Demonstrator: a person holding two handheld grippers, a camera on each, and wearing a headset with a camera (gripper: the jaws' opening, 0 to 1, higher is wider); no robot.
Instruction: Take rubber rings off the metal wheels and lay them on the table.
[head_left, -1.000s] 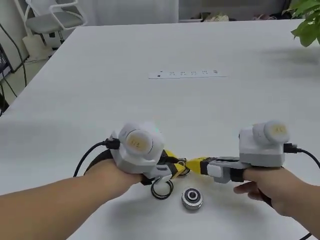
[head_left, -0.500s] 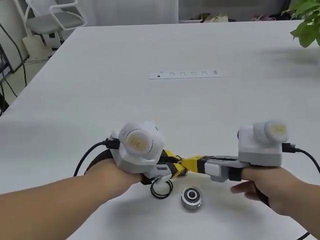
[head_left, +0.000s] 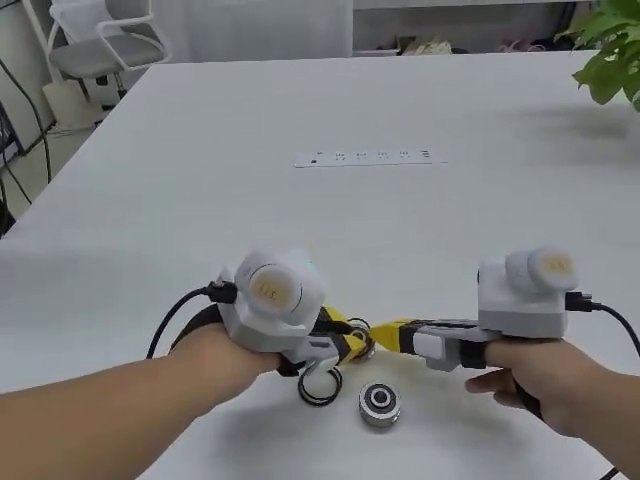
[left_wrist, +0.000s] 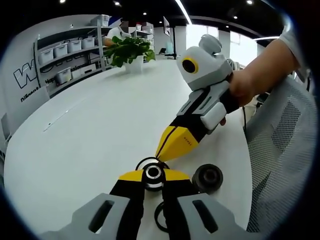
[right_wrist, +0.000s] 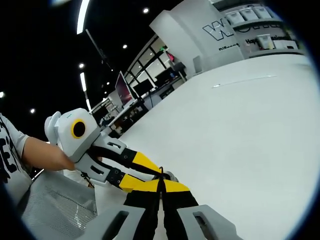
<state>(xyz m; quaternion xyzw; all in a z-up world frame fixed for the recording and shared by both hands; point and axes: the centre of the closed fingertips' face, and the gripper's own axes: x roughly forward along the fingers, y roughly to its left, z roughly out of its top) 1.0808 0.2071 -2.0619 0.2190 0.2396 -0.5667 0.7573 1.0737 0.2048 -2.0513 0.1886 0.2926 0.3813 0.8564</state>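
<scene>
My left gripper (head_left: 350, 344) is shut on a small metal wheel (left_wrist: 153, 172) and holds it just above the white table (head_left: 420, 230). A black rubber ring (left_wrist: 144, 162) sits around that wheel. My right gripper (left_wrist: 161, 156) comes in from the right, and its yellow jaws are shut on the ring's far edge. In the right gripper view, the right gripper (right_wrist: 161, 183) meets the held wheel (right_wrist: 170, 175). A loose black ring (head_left: 320, 386) lies flat on the table below the left gripper. Beside it stands a second wheel (head_left: 380, 401), with dark rubber around it (left_wrist: 208, 178).
A white power strip (head_left: 365, 156) lies flat mid-table, far beyond the grippers. A green plant (head_left: 605, 60) stands at the far right and an office chair (head_left: 95, 40) at the far left. The table's near edge runs close under my hands.
The right gripper's tip has moved a little left, up against the wheel in the left gripper. The loose ring and the second wheel have stayed put.
</scene>
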